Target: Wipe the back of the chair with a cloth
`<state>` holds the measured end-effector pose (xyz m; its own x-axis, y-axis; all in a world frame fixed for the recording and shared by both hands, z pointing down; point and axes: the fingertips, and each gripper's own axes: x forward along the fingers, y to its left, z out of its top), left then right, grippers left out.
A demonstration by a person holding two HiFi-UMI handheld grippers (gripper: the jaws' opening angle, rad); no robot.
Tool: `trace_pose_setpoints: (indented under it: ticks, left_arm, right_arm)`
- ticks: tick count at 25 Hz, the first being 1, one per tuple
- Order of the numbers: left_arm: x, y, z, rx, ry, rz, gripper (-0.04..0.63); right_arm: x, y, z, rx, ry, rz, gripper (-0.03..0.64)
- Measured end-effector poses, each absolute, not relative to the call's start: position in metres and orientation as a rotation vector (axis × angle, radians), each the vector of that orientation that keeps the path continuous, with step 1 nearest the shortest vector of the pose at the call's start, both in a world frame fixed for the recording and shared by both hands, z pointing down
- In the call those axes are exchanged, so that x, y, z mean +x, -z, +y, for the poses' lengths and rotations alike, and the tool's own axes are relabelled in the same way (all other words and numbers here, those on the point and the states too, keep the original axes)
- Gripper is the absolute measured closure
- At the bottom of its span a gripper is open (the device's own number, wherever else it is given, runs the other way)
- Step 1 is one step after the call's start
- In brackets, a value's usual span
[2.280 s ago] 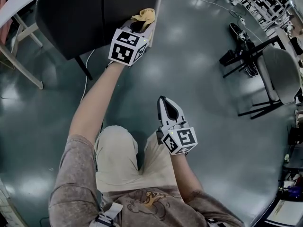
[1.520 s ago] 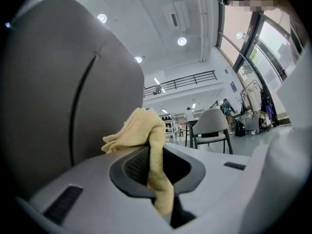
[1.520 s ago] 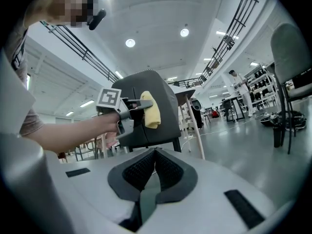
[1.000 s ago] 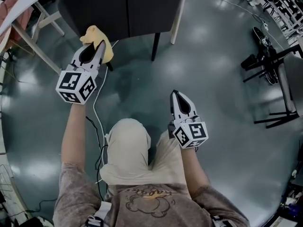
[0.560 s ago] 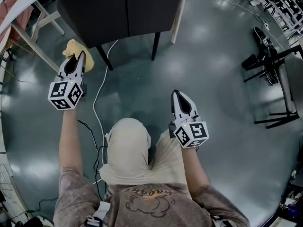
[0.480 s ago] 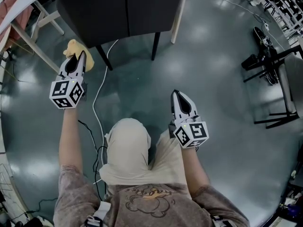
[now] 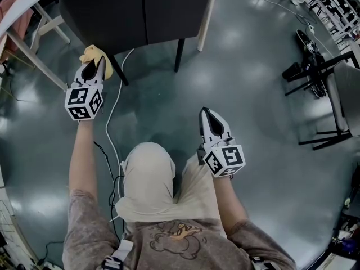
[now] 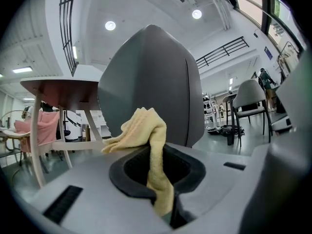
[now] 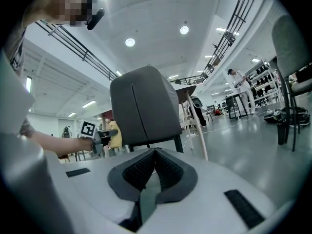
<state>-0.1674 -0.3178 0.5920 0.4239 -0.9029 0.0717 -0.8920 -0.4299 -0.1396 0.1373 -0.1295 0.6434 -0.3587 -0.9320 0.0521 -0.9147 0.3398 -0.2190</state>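
A dark grey chair (image 7: 135,10) stands at the top of the head view, its back (image 8: 156,82) filling the left gripper view and also seen in the right gripper view (image 9: 144,108). My left gripper (image 7: 94,66) is shut on a yellow cloth (image 7: 93,55) just left of the chair's lower left corner; the cloth (image 8: 146,130) bunches above the jaws close to the chair back. My right gripper (image 7: 209,120) hangs low near the person's knee, shut and empty, its jaws (image 9: 155,152) meeting at their tips.
A white cable (image 7: 112,106) trails on the grey floor under the chair. A white-legged table (image 7: 28,32) stands at the left. Another chair (image 7: 337,94) and dark gear (image 7: 304,55) sit at the right.
The left gripper carried the cloth from the chair's right top edge down and leftward to the chair's left side, then rose slightly toward it. The right gripper stayed put.
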Motion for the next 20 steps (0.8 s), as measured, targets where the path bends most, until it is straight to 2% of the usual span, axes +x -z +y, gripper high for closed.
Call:
trace_pose_setpoints:
  ticks: [20]
  left_arm:
    - [-0.043, -0.591, -0.351, -2.783, 0.133, 1.361, 0.543]
  right_arm:
    - [0.129, -0.646, -0.128, -1.746, 0.322, 2.515, 0.592]
